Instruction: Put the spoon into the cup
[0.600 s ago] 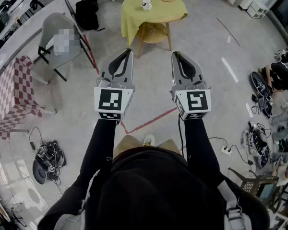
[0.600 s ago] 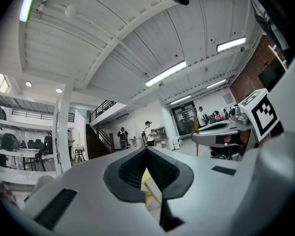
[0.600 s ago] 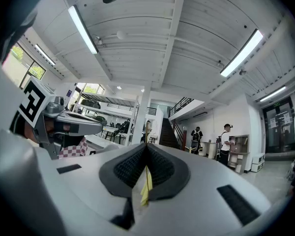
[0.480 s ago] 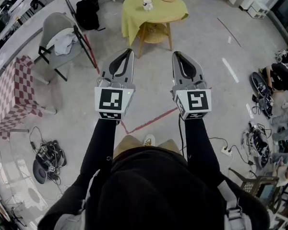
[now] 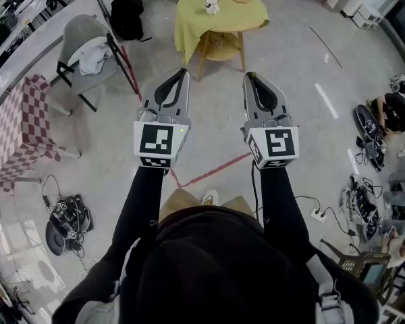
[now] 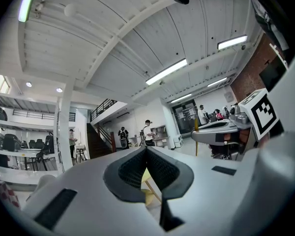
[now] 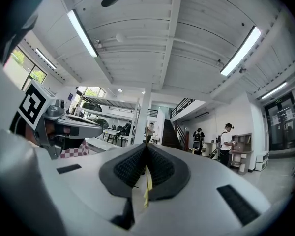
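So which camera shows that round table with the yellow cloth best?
The head view: the whole round table with yellow cloth shows from above. Each gripper view catches only a yellow sliver between its jaws.

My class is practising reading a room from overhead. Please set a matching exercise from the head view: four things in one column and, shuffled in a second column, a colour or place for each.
Things
1. round table
2. cup
3. chair
4. tape line

Descriptions
A. red, on the floor in front of the person
B. grey, with a white cloth on its seat
C. covered in yellow
D. stands on the round table

Pairs: 1-C, 2-D, 3-B, 4-A
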### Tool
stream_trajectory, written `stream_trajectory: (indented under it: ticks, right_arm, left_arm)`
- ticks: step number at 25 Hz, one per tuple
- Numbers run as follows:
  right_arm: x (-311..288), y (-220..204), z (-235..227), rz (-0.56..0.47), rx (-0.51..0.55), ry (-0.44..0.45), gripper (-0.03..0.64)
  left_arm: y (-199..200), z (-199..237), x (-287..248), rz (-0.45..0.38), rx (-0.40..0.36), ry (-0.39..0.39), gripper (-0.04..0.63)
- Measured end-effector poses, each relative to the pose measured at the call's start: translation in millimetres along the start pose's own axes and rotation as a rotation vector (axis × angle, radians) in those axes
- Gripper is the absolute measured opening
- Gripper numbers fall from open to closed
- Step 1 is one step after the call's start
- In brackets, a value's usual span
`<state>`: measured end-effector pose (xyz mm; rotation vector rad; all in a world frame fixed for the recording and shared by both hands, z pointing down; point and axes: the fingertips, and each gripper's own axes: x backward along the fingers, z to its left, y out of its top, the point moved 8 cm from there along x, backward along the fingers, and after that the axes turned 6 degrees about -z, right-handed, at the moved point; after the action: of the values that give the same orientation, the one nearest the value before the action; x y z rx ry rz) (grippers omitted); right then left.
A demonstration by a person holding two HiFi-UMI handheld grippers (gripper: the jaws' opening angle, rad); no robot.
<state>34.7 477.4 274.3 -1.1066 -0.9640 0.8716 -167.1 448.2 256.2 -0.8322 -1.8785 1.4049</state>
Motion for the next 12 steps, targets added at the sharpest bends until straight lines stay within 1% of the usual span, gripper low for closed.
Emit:
stream_trajectory:
  ticks: [6,12]
  right_arm:
    - [-3.8,-6.2,4.5,0.011,-0.007,0.008,0.028]
    - [-19.5,-18.2,4.1,0.03,-0.014,0.007,0.028]
  left_arm:
    - [-5.8,7.2,3.1,0.013,-0.001,0.012,0.015]
    - [-15.7,21.5,-9.7,0.023,0.001,0.01,0.015]
